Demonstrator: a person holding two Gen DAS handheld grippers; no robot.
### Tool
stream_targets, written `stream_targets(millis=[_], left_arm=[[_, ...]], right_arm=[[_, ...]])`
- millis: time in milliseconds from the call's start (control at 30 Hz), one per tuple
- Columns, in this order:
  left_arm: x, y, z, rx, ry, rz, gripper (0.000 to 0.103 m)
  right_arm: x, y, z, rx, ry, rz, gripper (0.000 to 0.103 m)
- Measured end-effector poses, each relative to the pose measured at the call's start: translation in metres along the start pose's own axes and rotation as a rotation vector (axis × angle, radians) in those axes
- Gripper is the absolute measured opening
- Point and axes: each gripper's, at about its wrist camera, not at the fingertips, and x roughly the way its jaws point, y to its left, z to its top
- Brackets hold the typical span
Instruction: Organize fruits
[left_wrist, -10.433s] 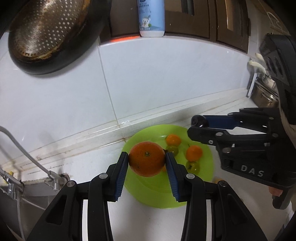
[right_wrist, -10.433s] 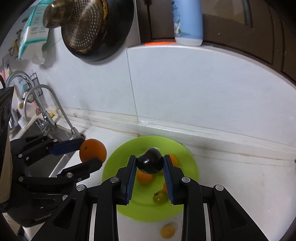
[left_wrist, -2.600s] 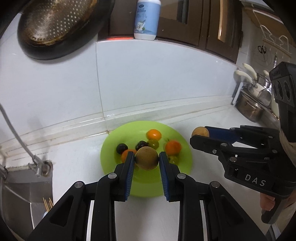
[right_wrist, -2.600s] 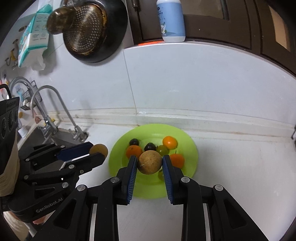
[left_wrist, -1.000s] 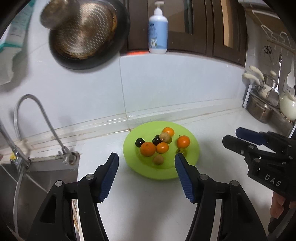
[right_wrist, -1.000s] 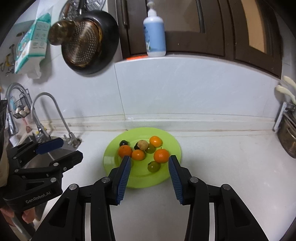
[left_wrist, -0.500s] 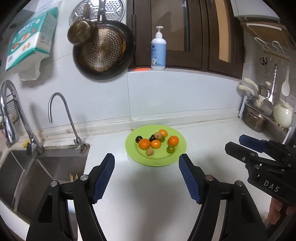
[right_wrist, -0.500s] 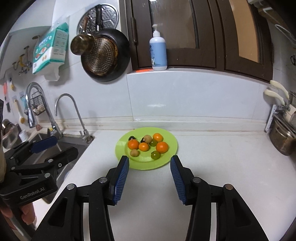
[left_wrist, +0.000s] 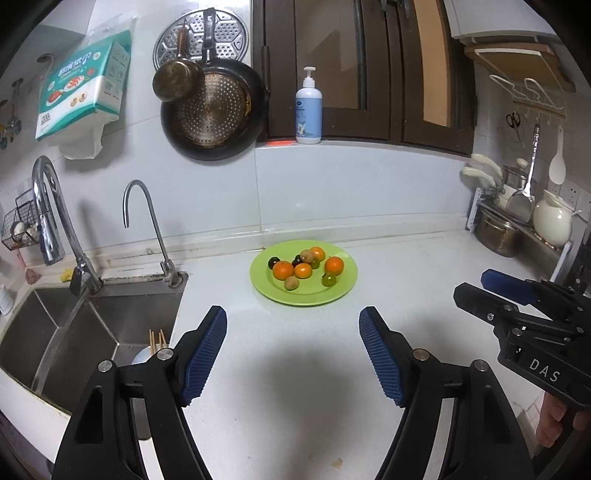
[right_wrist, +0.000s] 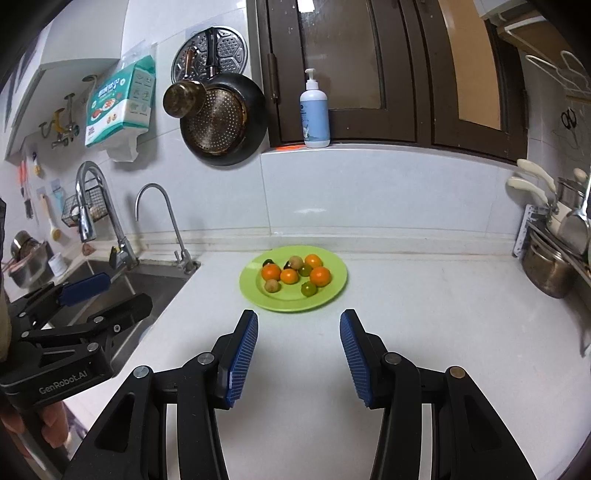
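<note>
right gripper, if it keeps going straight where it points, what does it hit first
Probably the bare white countertop short of the round green plate of fruit; the open right gripper holds nothing, though depth is unclear.

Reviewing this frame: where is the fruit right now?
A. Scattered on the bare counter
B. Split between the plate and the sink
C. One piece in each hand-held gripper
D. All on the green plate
D: every piece sits on the green plate, while the left hand-held gripper and right hand-held gripper stand open with nothing between their pads.
</note>
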Motion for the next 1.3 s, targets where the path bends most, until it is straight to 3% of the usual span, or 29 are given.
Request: stream_targets(millis=[433,667,900,967,1133,1300], left_arm=[[-0.038,-0.007,-0.019,0.004,-0.030,0.027,0.084],[-0.052,-0.008,-0.026,0.000,-0.038,0.046,0.096],[-0.064,-0.010,-0.028,-0.008,-0.056,0.069,0.100],[-0.066,-0.010,-0.029,-0.011,-0.057,0.073,0.102],[-0.068,-0.010,-0.030,-0.015,-0.062,0.088,0.103],[-0.071,-0.012,-0.031,-0.011,-0.068,0.112,0.103]], right_arm=[[-0.034,0.002,-0.024,-0.003,0.000,0.020,0.047],[-0.043,0.005,-0.031,-0.007,-0.001,0.030,0.047],[-0.049,0.006,-0.034,-0.019,-0.007,0.022,0.047],[-0.051,0.006,-0.035,-0.021,-0.011,0.021,0.057],[-0.056,0.006,-0.035,-0.026,-0.028,0.009,0.065],[-0.058,0.005,-0.035,-0.024,-0.031,0.007,0.066]])
